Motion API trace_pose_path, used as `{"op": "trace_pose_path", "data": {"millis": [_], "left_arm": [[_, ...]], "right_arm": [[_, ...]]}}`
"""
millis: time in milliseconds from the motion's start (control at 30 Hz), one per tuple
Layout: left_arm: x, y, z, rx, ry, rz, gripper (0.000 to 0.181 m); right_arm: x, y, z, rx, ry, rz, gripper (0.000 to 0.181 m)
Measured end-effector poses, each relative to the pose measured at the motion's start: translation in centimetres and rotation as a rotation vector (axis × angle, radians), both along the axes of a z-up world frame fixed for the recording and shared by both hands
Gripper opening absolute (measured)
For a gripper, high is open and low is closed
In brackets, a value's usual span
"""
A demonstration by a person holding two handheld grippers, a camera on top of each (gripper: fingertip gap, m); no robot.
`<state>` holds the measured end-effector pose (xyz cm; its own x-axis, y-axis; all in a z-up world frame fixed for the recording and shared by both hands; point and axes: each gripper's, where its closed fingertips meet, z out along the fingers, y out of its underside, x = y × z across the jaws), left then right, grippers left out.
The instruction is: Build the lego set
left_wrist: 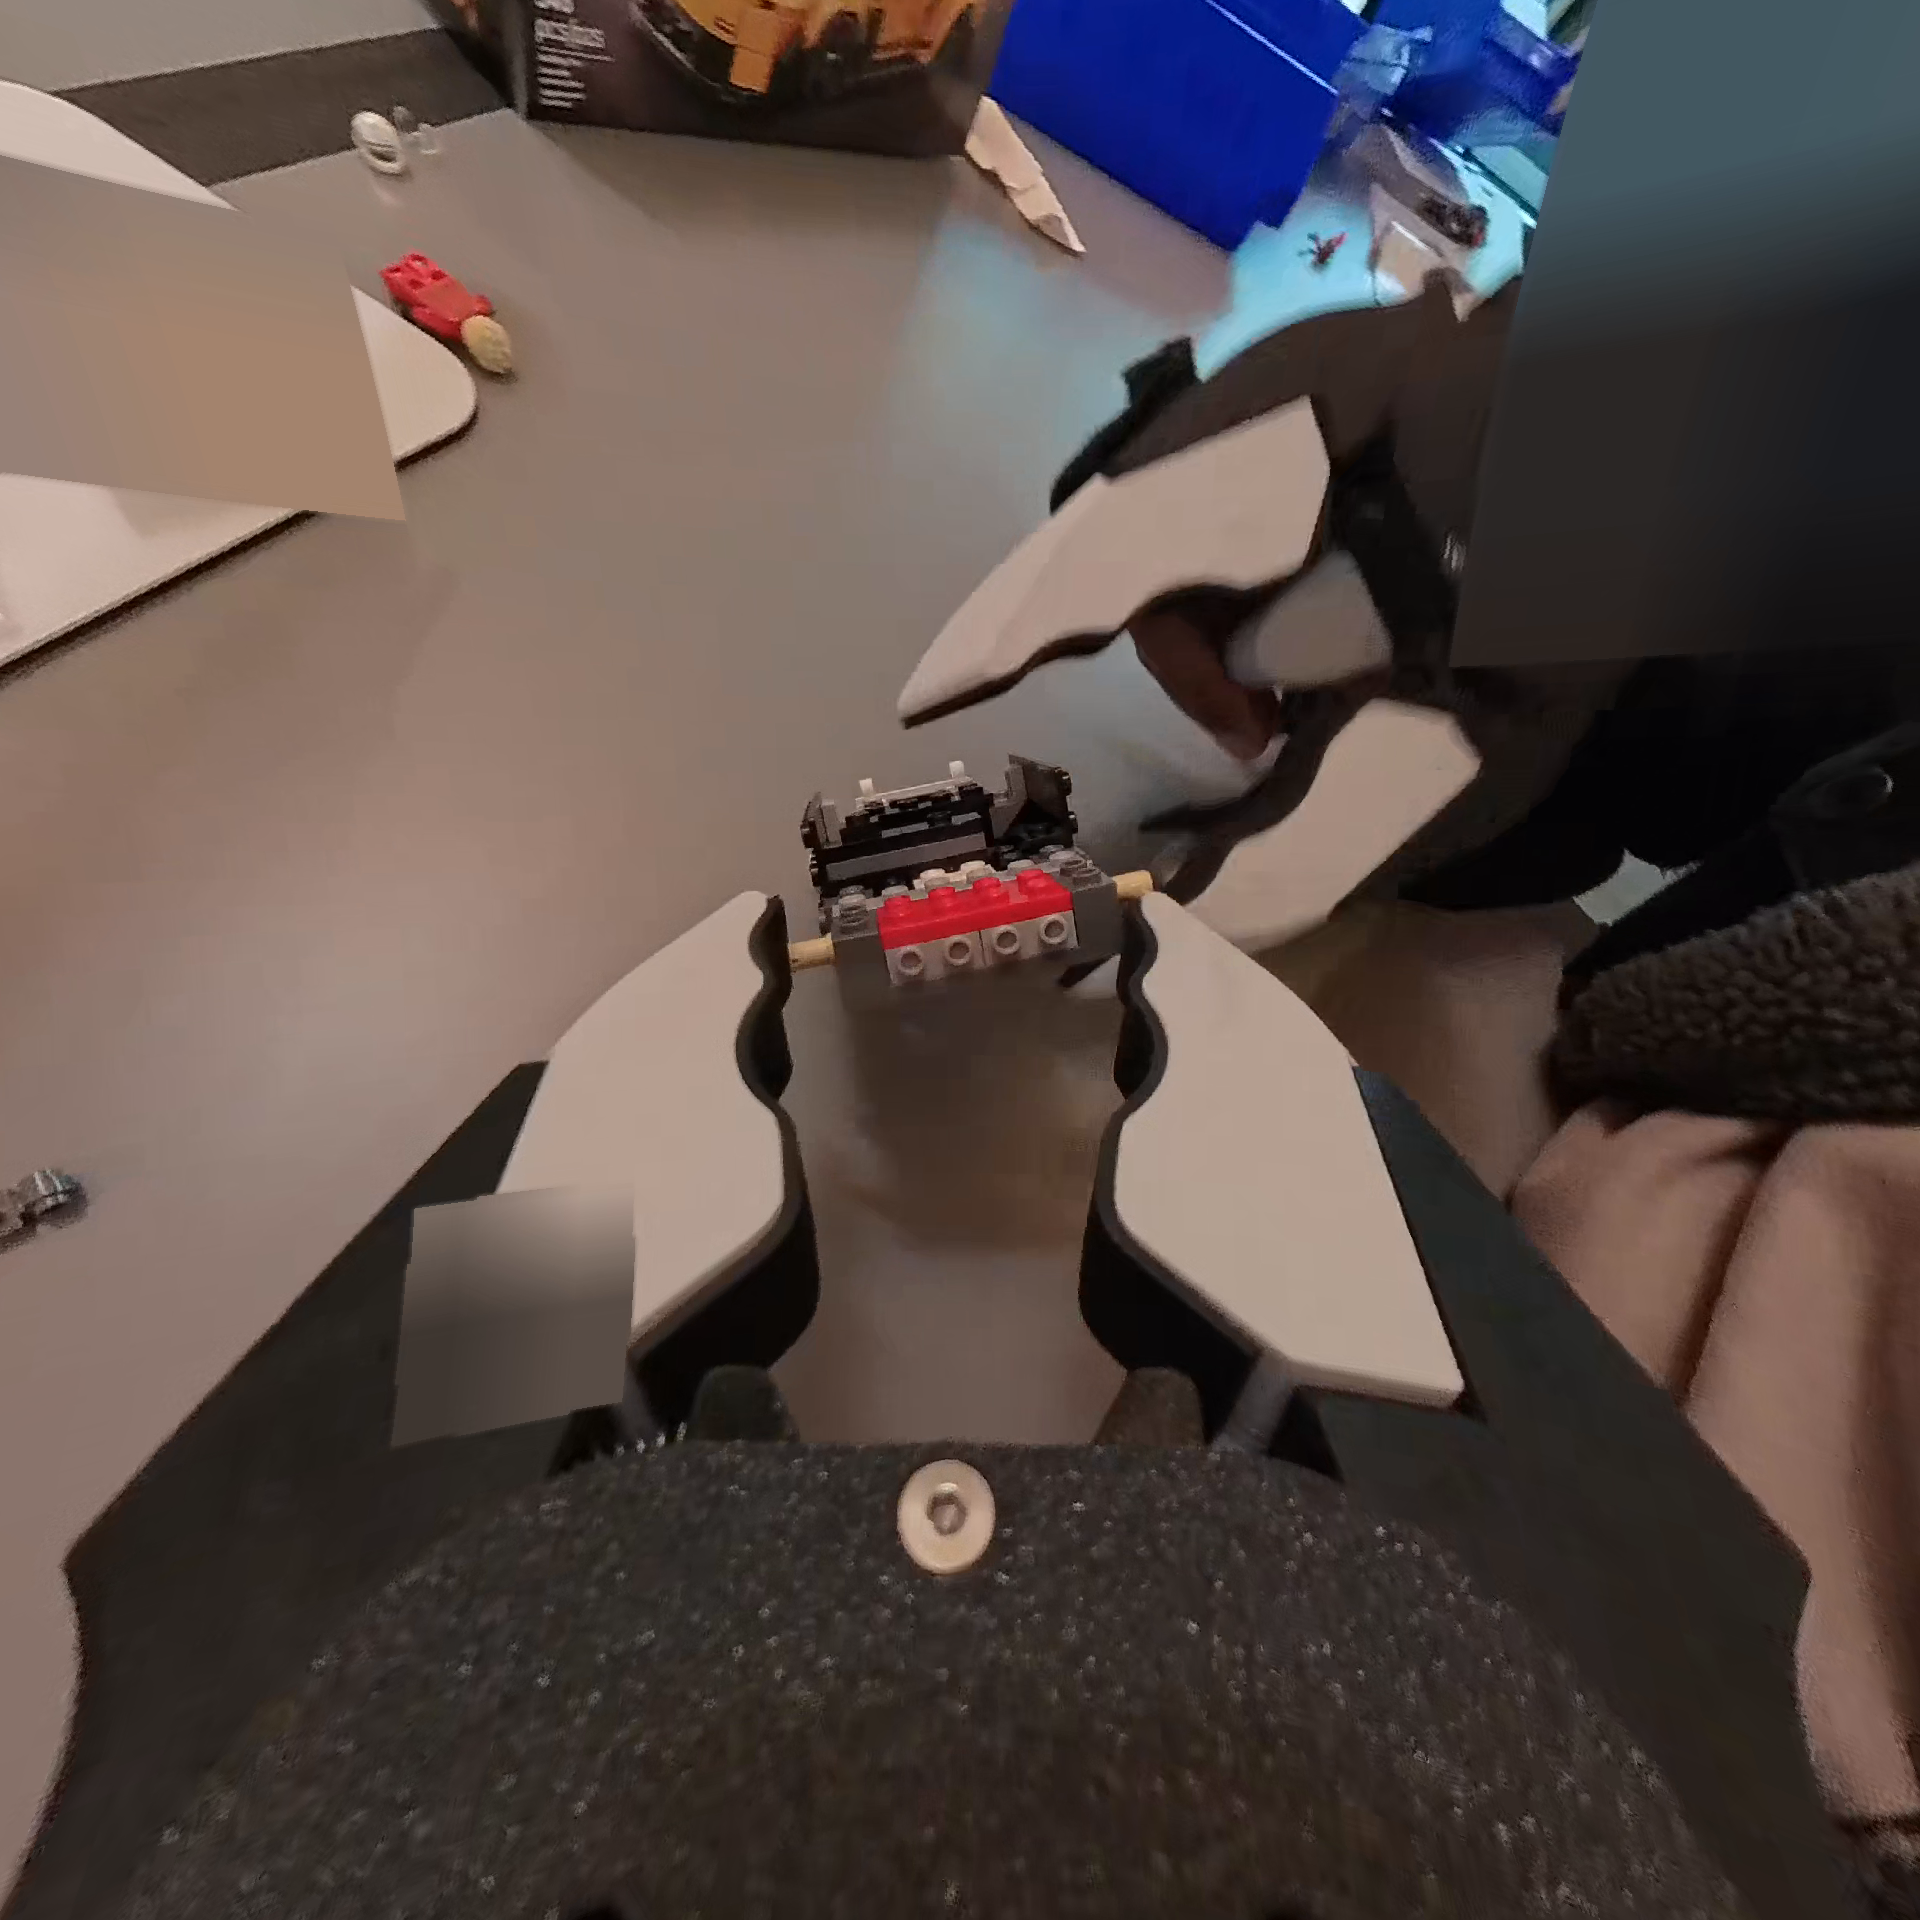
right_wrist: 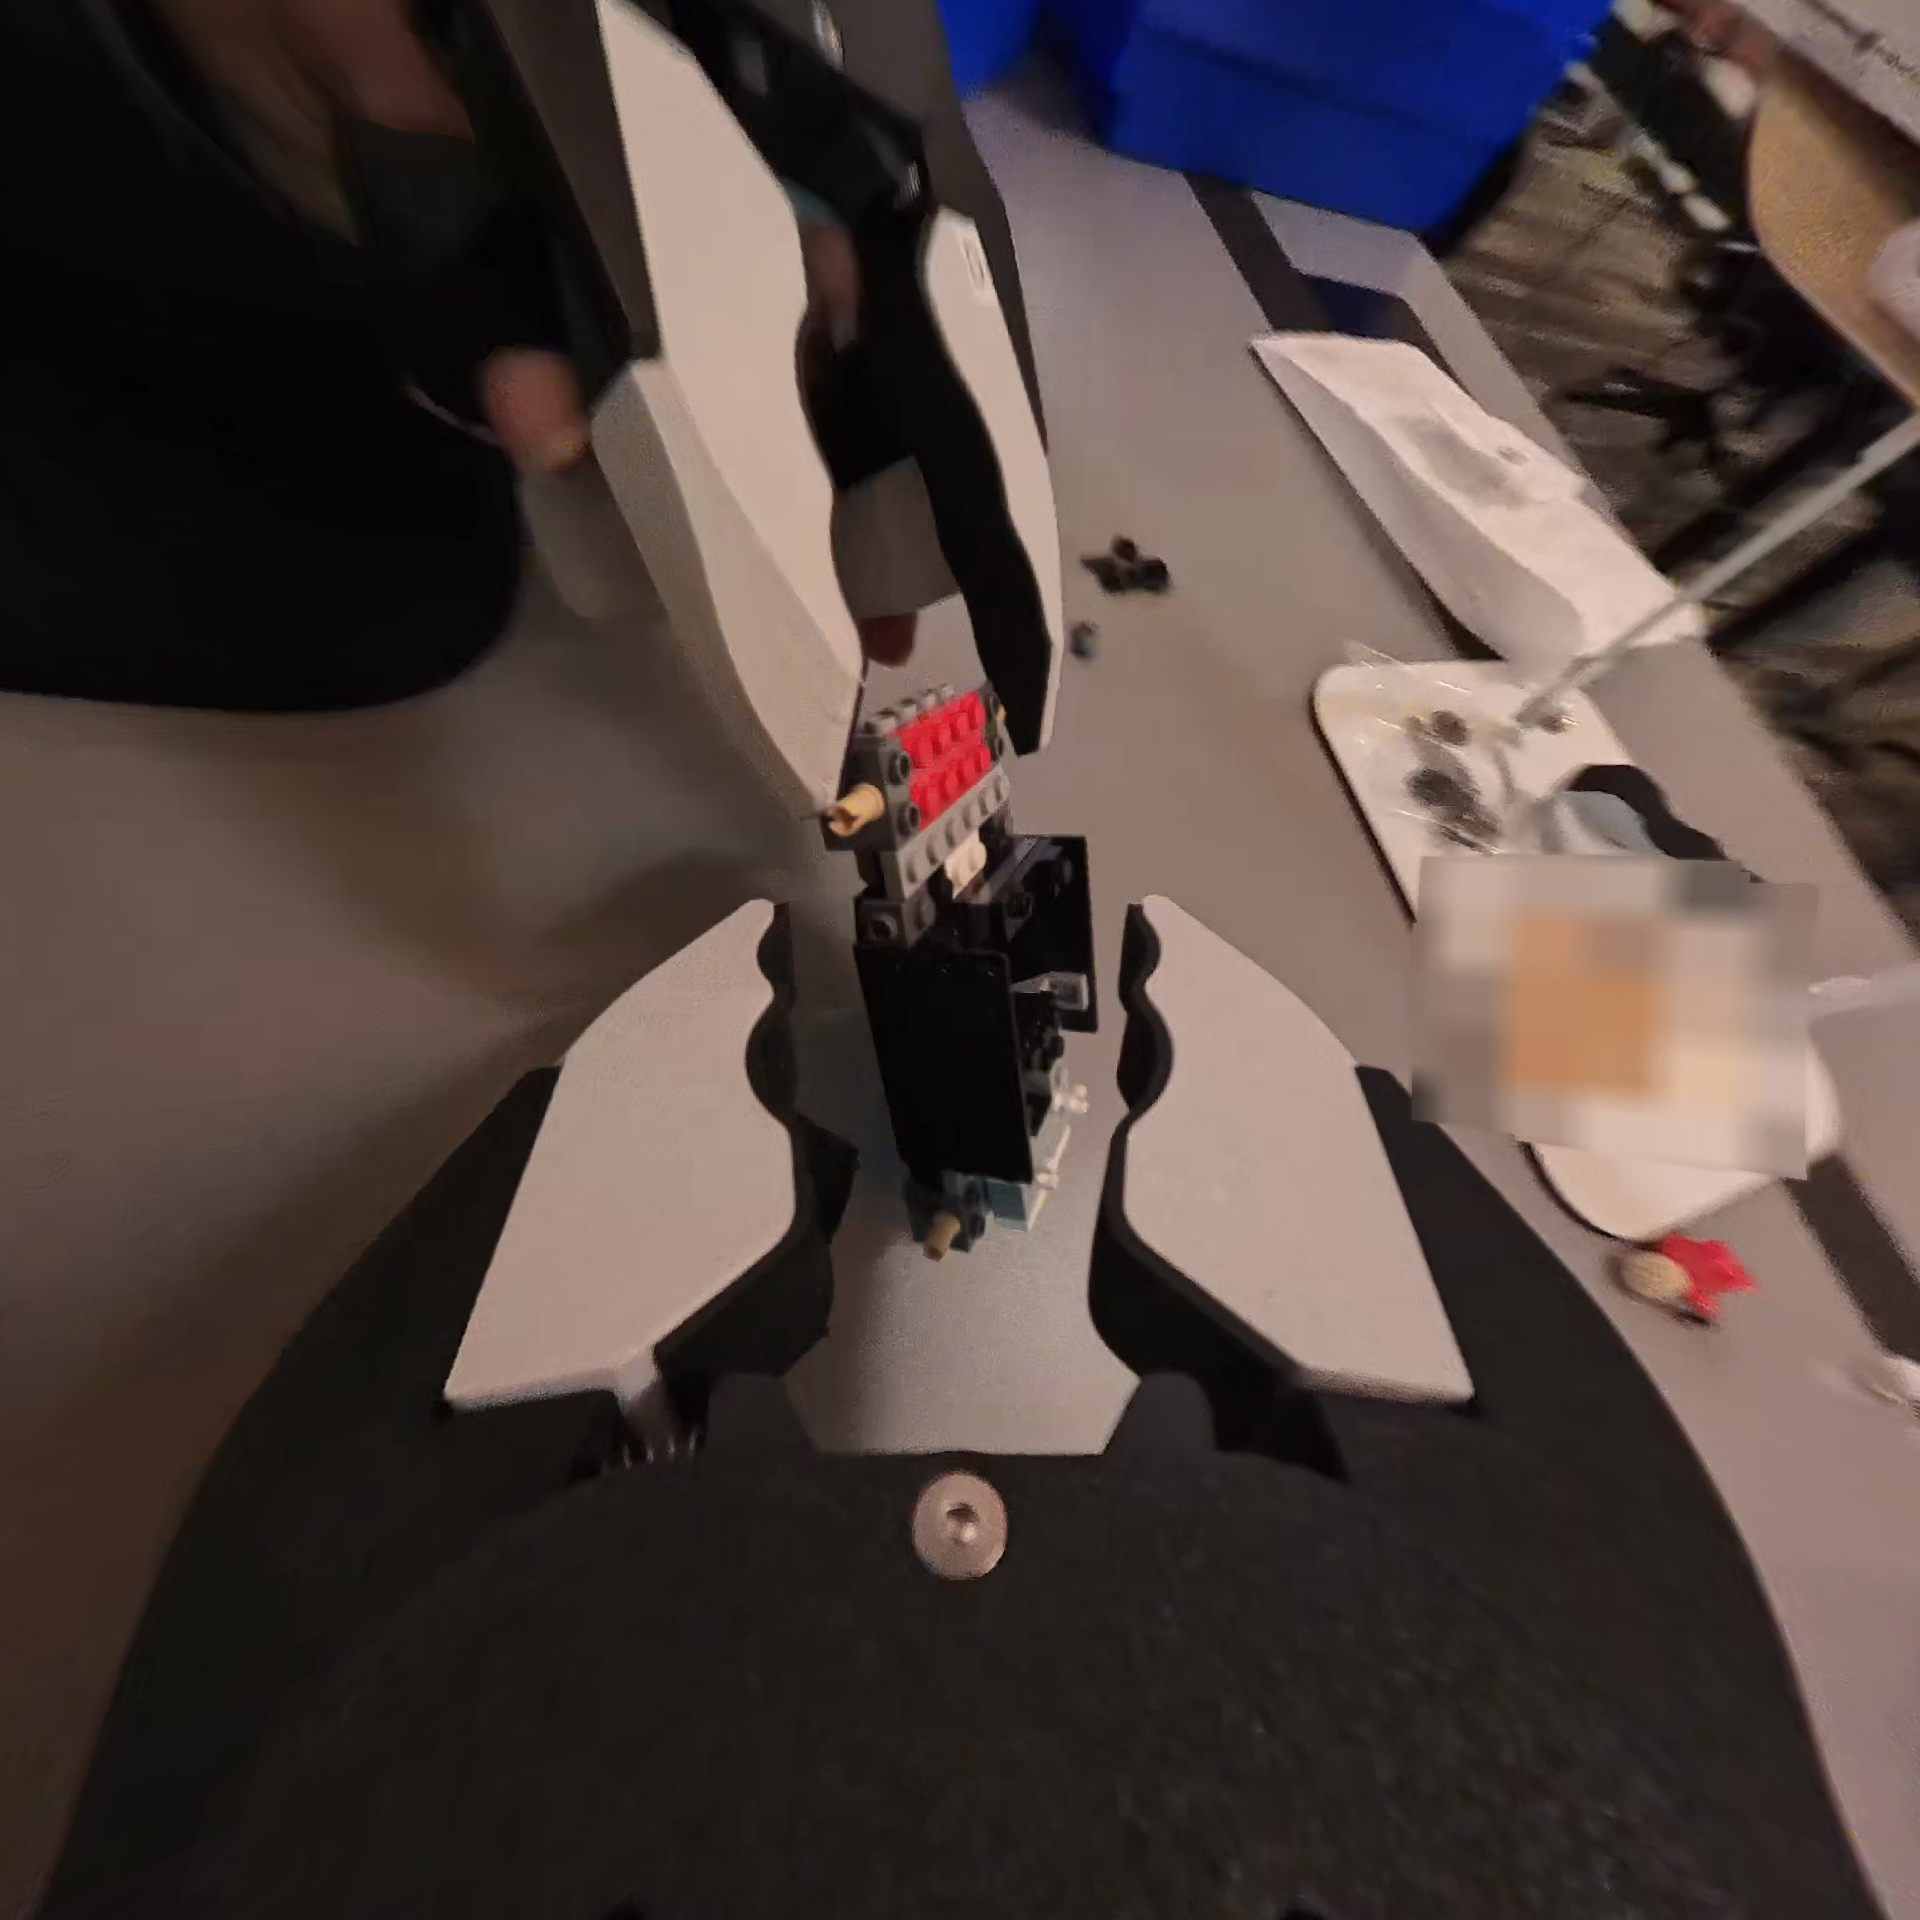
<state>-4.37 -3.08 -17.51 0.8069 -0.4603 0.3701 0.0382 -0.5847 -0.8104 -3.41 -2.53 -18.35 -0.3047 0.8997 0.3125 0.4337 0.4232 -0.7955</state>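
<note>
From the left wrist view, the left gripper has its two pale fingers clamped on the lego model, pinching the grey end with the red bricks by its sides, where tan axle pins stick out. The model is held up off the grey table and its black part points away from the camera. To the right and a little farther, the right gripper hangs with its fingers spread apart, tips near the model but not touching it. Far left on the table lies a small red lego piece with a tan round part, just beside a white tray. A dark printed box stands at the far edge, and a blue bin sits to its right. A small grey piece lies at the near left edge.

From the right wrist view, the right gripper is spread wide, and the lego model stands between its fingers without touching either one that I can see. The left gripper comes down from the top, closed on the model's red and grey end. To the right lie a white paper bag, loose black pieces and the red lego piece.
</note>
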Motion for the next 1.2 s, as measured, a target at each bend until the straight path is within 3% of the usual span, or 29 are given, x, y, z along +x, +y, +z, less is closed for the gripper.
{"op": "trace_pose_path", "data": {"millis": [133, 300, 433, 1067, 1200], "left_arm": [[0.1, 0.2, 0.1, 0.004, 0.027, 0.052, 0.061], [0.4, 0.3, 0.3, 0.018, 0.07, 0.075, 0.061], [0.1, 0.3, 0.6, 0.035, 0.089, 0.098, 0.061], [-0.1, 0.3, 0.5, 0.038, 0.115, 0.116, 0.061], [-0.4, 0.3, 0.4, 0.035, 0.125, 0.123, 0.061]], "right_arm": [[-0.9, -0.1, -1.0, 0.218, 0.003, -0.076, 0.052], [-1.0, -0.3, -0.3, 0.381, 0.031, -0.122, 0.024], [-1.3, 0.1, 0.0, 0.377, 0.035, -0.18, 0.025], [-1.3, -0.4, -0.3, 0.4, 0.086, -0.142, 0.023], [-1.1, 0.2, -0.3, 0.42, 0.076, -0.138, 0.038]]}}
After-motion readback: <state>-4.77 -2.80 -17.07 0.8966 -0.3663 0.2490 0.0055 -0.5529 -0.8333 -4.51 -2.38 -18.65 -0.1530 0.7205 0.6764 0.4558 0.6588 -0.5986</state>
